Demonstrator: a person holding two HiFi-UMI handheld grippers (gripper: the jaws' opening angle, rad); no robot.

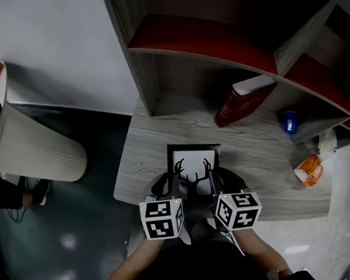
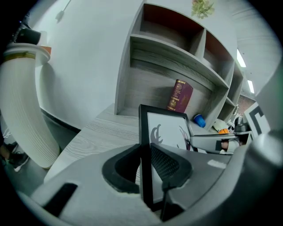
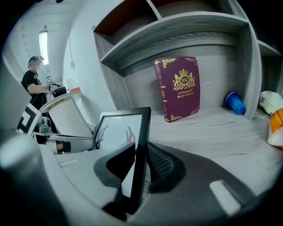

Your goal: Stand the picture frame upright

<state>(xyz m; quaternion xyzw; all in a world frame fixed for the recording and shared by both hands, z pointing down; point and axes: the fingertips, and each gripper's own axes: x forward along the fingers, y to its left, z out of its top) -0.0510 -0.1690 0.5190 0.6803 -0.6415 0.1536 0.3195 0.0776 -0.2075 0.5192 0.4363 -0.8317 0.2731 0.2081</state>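
A black picture frame (image 1: 193,162) with a white print of dark antlers is tilted up off the wooden desk (image 1: 146,150), near its front edge. My left gripper (image 1: 173,182) is shut on the frame's left side bar (image 2: 146,154), which stands between its dark pads. My right gripper (image 1: 213,177) is shut on the right side bar (image 3: 139,154) in the same way. Across the print, each gripper view shows the opposite gripper. The frame's lower edge is hidden behind the grippers.
A maroon book (image 1: 244,98) leans in the lower shelf bay behind the frame. A blue cup (image 1: 290,122) lies to its right and an orange-and-white packet (image 1: 308,170) sits at the desk's right end. A ribbed white round table (image 1: 35,153) stands left.
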